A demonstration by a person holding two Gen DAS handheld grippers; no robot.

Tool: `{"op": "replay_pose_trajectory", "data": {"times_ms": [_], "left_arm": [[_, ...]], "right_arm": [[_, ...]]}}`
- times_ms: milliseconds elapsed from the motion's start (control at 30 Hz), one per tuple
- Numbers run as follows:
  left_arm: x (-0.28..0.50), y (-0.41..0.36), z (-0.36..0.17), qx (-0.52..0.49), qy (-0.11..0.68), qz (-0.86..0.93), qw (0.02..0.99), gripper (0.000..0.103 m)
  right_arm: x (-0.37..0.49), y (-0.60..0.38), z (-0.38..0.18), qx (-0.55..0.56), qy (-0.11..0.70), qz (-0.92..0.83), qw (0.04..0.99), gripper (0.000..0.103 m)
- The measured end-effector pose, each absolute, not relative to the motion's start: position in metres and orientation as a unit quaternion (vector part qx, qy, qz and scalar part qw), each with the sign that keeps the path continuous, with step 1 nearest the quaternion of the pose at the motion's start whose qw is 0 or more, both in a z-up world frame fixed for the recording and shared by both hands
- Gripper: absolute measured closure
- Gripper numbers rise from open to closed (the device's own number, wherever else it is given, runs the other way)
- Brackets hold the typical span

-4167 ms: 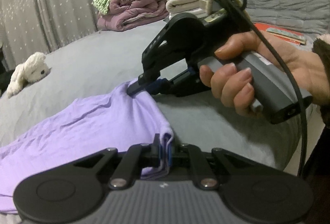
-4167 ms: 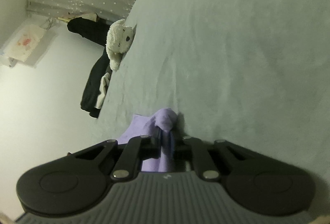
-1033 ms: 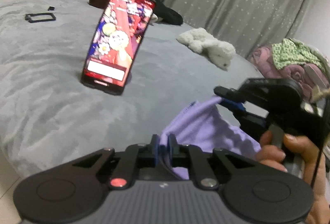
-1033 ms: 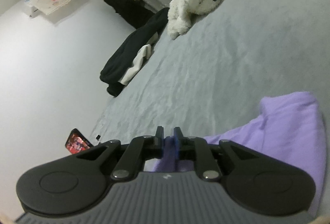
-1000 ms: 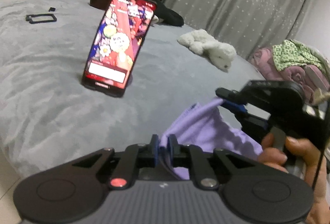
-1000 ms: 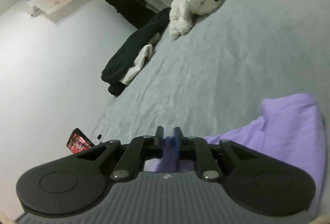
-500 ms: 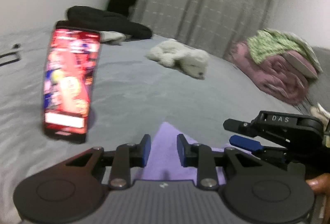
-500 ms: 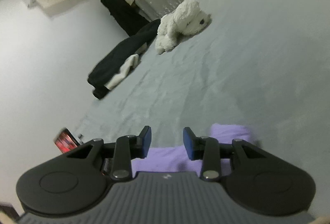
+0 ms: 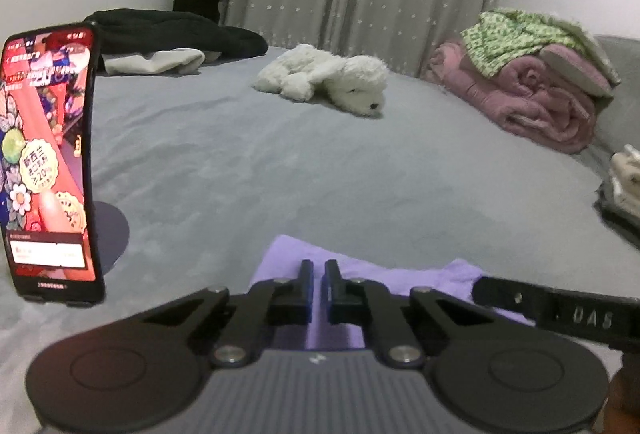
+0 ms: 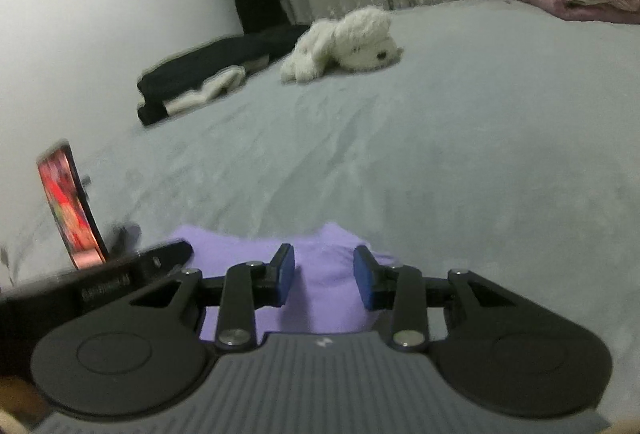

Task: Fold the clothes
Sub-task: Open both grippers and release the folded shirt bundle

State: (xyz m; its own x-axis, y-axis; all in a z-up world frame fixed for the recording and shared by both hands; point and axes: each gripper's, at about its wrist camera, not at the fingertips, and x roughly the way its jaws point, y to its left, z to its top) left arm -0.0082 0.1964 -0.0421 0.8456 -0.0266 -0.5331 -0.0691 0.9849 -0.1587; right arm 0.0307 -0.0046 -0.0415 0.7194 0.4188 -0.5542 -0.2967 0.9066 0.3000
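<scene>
A purple garment (image 9: 440,274) lies folded on the grey bed (image 9: 320,174), right under both grippers. In the left wrist view my left gripper (image 9: 318,276) hovers over the garment's near edge, its jaws closing to a thin slit with no cloth pinched. One finger of the right gripper (image 9: 560,310) pokes in from the right. In the right wrist view the purple garment (image 10: 240,242) spreads beneath my right gripper (image 10: 325,268). That gripper's jaws are closing, the blue pads (image 10: 286,274) stand well apart, and only cloth lying below shows between them.
A lit phone (image 9: 48,162) stands on a round stand at the left. Farther back lie a white plush dog (image 9: 332,82), dark clothes (image 9: 176,34) and a pink blanket pile (image 9: 532,106). A cream folded stack (image 9: 628,178) sits at the right edge.
Both grippers let go of the purple garment, which dropped flat onto the bed. The left jaws opened, then closed again with nothing in them. Both views rolled level and shifted sideways.
</scene>
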Motion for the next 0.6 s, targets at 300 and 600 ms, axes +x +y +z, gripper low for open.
{"op": "replay_pose_trajectory", "data": {"times_ms": [300,600], "left_arm": [[-0.014,0.213,-0.041,-0.111,0.28,0.037,0.953,0.097],[-0.051,0.22,-0.017,-0.117,0.249,-0.006,0.961,0.097]], "right_arm": [[0.036,-0.013,-0.05,0.073,0.328,0.173,0.926,0.096],[0.005,-0.014,-0.024,0.075,0.315,0.232,0.917,0.077]]}}
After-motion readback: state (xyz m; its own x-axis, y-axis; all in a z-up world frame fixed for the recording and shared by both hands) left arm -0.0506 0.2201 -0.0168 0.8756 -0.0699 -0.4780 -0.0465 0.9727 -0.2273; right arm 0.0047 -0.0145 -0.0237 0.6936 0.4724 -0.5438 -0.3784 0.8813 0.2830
